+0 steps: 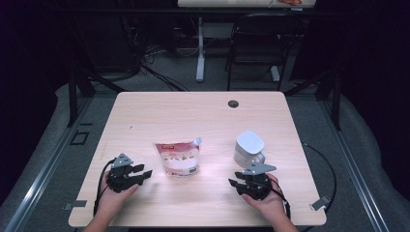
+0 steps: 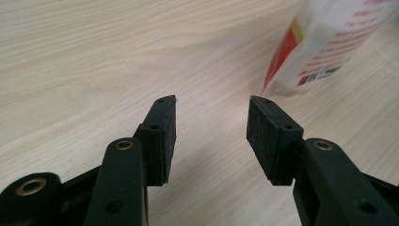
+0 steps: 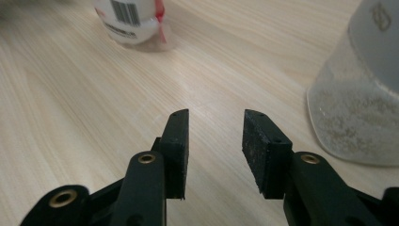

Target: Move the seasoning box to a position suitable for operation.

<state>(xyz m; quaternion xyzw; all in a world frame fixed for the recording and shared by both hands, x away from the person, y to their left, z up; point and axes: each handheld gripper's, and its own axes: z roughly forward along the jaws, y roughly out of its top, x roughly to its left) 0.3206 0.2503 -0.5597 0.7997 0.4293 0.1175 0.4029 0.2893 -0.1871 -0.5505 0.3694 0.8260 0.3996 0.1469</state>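
Fingers (image 2: 164, 136) on your left gripper (image 1: 129, 175) and right gripper (image 1: 247, 184) are spread, flanking the pouch (image 1: 177, 158); nothing gripped yet.

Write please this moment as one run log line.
left gripper: open, empty | right gripper: open, empty | pouch: table centre | lidded container: right of pouch | contact: none
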